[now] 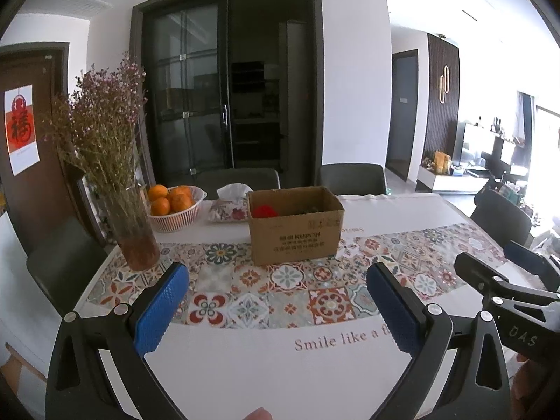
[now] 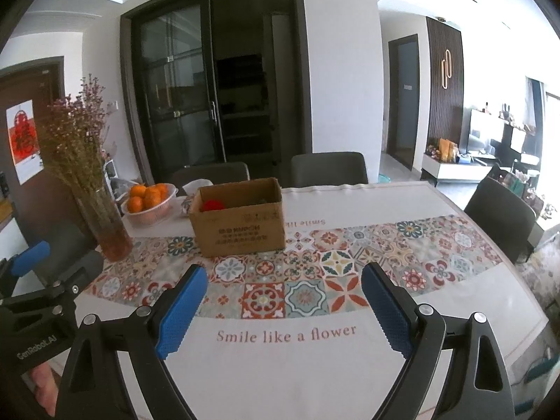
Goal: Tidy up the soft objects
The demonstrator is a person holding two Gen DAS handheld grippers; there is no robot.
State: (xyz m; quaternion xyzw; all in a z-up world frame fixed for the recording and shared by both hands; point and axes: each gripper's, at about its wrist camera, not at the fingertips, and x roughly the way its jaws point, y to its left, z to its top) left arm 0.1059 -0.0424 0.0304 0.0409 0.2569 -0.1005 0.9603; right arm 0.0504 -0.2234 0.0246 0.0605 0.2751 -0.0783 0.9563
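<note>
White cloth with a band of patterned tiles is seen covering the table (image 2: 315,367), whose near part lies bare in the lower half of both views; its far edge is lined by grey chairs (image 2: 329,168), and its right edge is flanked by another.

Both grippers are held above this bare stretch, well apart from everything on it. The left gripper (image 1: 278,306) is spread wide, with nothing between its blue pads (image 1: 161,309). The right gripper (image 2: 284,309) is likewise wide open and empty, touching nothing.

At mid-frame a cardboard box (image 2: 241,224) is stood open on the tile band; a red soft object (image 2: 213,205) is seen inside at its left, and a darker item beside it cannot be made out. Left of the box, a white basket (image 1: 178,218) holds oranges (image 1: 169,197), a tissue pack (image 1: 229,206) lies between them, and a glass vase (image 1: 134,232) holds dried flowers.
</note>
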